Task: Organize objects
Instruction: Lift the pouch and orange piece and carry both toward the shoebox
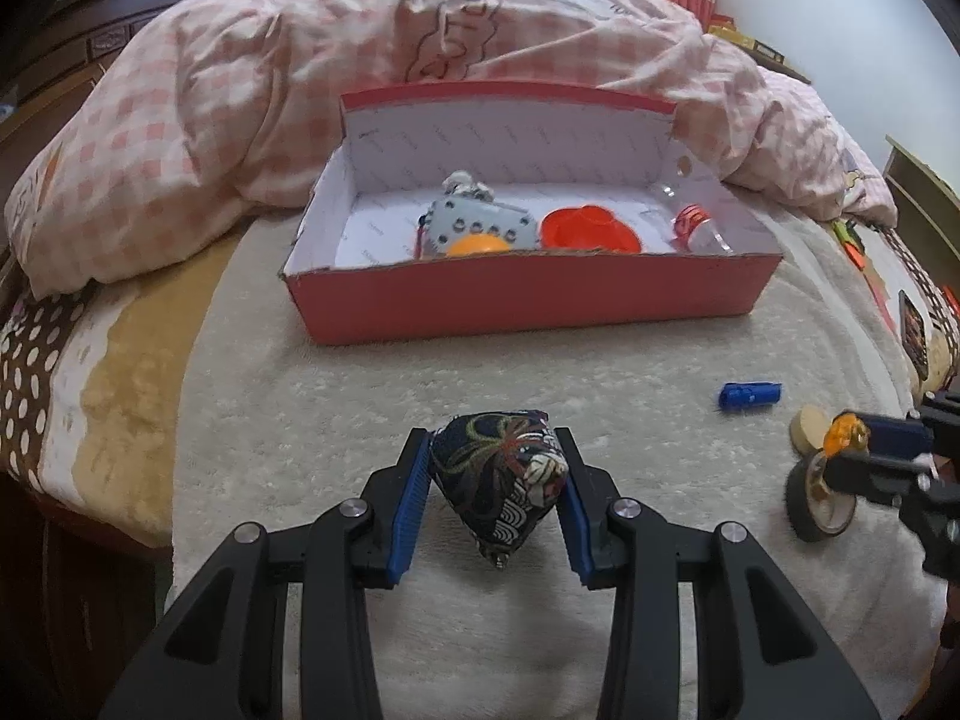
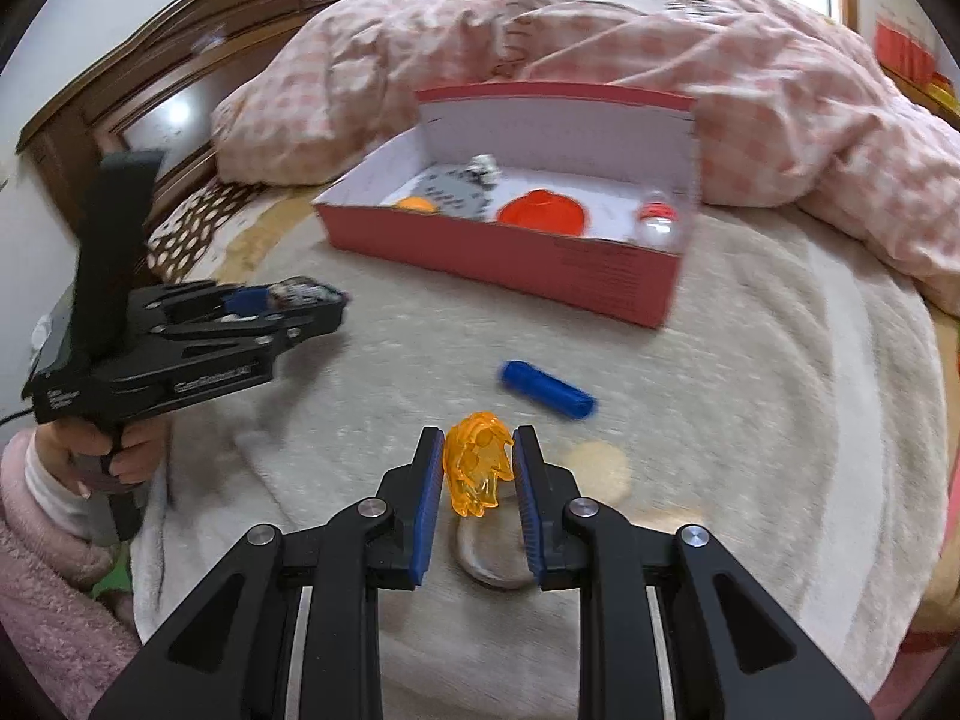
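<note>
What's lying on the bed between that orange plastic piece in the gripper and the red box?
A blue tube lies on the blanket between the orange piece and the red box, seen in the right wrist view.

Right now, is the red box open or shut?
Open. The red box has no lid over it, so the orange dish inside shows from above.
</note>
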